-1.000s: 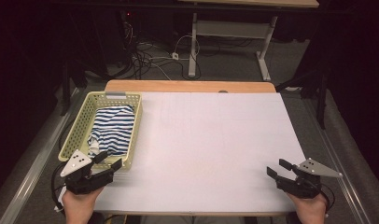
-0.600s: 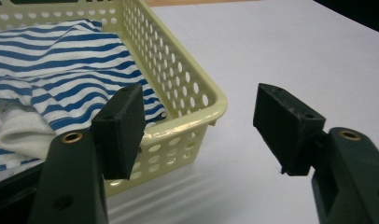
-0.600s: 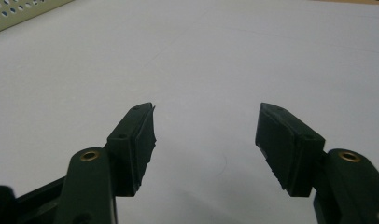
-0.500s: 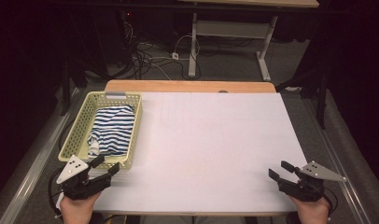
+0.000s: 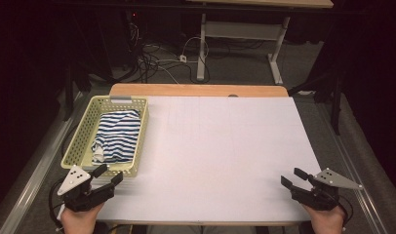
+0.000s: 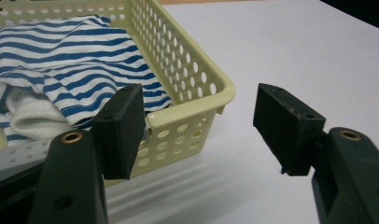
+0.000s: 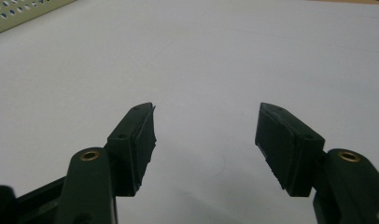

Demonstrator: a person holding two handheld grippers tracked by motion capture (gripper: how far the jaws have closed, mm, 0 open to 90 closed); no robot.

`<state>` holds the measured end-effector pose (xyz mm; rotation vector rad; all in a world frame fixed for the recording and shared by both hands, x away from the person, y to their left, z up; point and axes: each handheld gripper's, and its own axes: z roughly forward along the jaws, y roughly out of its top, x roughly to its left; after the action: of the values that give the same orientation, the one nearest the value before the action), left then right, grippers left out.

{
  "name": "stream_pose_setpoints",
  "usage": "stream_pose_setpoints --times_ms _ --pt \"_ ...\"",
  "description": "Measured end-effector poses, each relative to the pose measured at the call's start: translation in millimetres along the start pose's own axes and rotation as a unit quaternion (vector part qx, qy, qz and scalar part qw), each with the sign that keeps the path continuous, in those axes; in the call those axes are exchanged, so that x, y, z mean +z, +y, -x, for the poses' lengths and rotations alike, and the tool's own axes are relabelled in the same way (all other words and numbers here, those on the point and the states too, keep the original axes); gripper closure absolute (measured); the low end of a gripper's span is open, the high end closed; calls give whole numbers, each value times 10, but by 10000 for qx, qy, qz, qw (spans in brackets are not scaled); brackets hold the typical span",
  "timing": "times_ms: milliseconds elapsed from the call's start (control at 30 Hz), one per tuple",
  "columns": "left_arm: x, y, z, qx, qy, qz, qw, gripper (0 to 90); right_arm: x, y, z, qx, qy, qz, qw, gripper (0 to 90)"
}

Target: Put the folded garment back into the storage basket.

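A pale yellow perforated basket (image 5: 82,131) stands at the left of the white table (image 5: 220,146). Inside it lies a crumpled blue-and-white striped cloth (image 5: 115,134). My left gripper (image 5: 110,172) hovers at the table's front left, just short of the basket's near right corner, open with nothing between its fingers. In the left gripper view the basket's corner (image 6: 197,77) and the striped cloth (image 6: 71,60) sit close ahead of that left gripper (image 6: 199,107). At the front right my right gripper (image 5: 290,176) is open and empty, and in the right gripper view this right gripper (image 7: 206,112) faces bare tabletop.
A wooden strip (image 5: 201,90) runs along the table's far edge. Beyond it, cables (image 5: 157,58) lie on the floor beside a desk frame (image 5: 235,29). The basket's wall (image 7: 24,14) shows at the upper left of the right gripper view.
My left gripper has drawn back a little from the basket's near edge toward the table's front. The right gripper has stayed where it was.
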<state>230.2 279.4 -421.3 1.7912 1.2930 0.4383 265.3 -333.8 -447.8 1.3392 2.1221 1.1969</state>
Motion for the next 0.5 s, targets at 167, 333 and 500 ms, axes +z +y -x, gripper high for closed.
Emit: stream_pose_setpoints --times_ms 167,333,500 --pt "-1 -23 -39 -61 37 6 10000 330 -4 -1 -3 -5 -6 15 10000 389" --pt "-12 -38 -42 -103 57 26 9999 330 -6 -2 -2 5 -1 20 10000 389" --pt "-16 -51 -25 -106 22 -38 9999 329 -10 -4 -4 -1 -10 33 10000 389"
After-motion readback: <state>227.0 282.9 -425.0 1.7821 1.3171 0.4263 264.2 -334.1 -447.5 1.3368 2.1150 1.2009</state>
